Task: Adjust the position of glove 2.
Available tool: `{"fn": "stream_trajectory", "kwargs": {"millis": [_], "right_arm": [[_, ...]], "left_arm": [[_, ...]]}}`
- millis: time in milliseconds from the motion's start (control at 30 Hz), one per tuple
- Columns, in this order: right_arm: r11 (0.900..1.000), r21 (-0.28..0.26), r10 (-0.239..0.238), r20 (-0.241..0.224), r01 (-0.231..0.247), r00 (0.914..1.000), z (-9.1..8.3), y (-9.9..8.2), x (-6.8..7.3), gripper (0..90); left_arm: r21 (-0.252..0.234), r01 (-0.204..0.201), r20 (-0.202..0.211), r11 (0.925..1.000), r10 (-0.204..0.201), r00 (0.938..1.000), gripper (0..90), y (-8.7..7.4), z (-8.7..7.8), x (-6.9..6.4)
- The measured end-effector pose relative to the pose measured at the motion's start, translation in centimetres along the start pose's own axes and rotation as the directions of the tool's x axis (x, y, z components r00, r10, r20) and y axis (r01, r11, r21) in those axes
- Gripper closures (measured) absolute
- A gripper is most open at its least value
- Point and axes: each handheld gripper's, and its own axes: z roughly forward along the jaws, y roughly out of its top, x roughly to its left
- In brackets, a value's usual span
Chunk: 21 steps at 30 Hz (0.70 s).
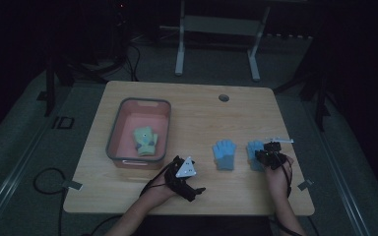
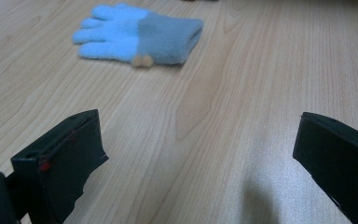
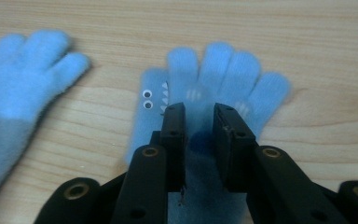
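A wooden table (image 1: 187, 105) with work on gloves partly done, apparently putting them into the pink bin (image 1: 119, 129) at the table's left. One green-and-yellow glove (image 1: 145, 141) already lies inside the bin. Two blue gloves lie on the bare wood to the right of the bin, near the front edge and side by side but apart: the left blue glove (image 1: 224, 154) untouched, the right blue glove (image 1: 255, 153) under the right gripper (image 1: 267, 157).

In the right gripper view the right gripper (image 3: 199, 112) has its tongs slightly apart, straddling a bunched fold of the right blue glove (image 3: 223, 70) at the palm; whether the pads press the fabric cannot be told. This glove has small eyes and teeth on its thumb side.

The left gripper (image 1: 184, 174) rests near the bin's front corner, its tongs wide apart with nothing between them, facing the left blue glove (image 2: 137, 32) across bare table.

Judged state: one glove done, two left; the right blue glove is being taken up now.

Count: three gloves (one green-yellow, two blue), one bin, two grippers.
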Motion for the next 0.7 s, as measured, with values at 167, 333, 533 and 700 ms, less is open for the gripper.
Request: {"fn": "stream_trajectory", "kwargs": {"millis": [167, 333, 533, 700], "right_arm": [[0.9978, -0.023, -0.063, -0.036, 0.062, 0.9974, -1.4, 0.4, -0.7, 68.6], [0.986, -0.046, -0.165, -0.129, 0.16, 0.9778, -2.4, 0.6, -2.3, 64.1], [0.9589, -0.088, -0.283, -0.206, 0.27, 0.9368, -2.9, 0.8, -3.9, 62.0], [0.939, -0.086, -0.343, -0.288, 0.333, 0.8939, -2.4, 1.0, -4.8, 61.7]], "left_arm": [[-0.002, 0.0, 0.002, 1.0, 0.0, 1.0, 1.6, 0.0, 0.0, 0.0], [-0.001, 0.0, 0.005, 1.0, 0.0, 1.0, 1.6, 0.0, 0.0, 0.0], [-0.001, -0.001, 0.006, 1.0, 0.001, 1.0, 1.6, 0.0, 0.1, -0.1], [-0.003, 0.001, 0.003, 1.0, -0.001, 1.0, 1.6, 0.0, 0.0, -0.1]]}}
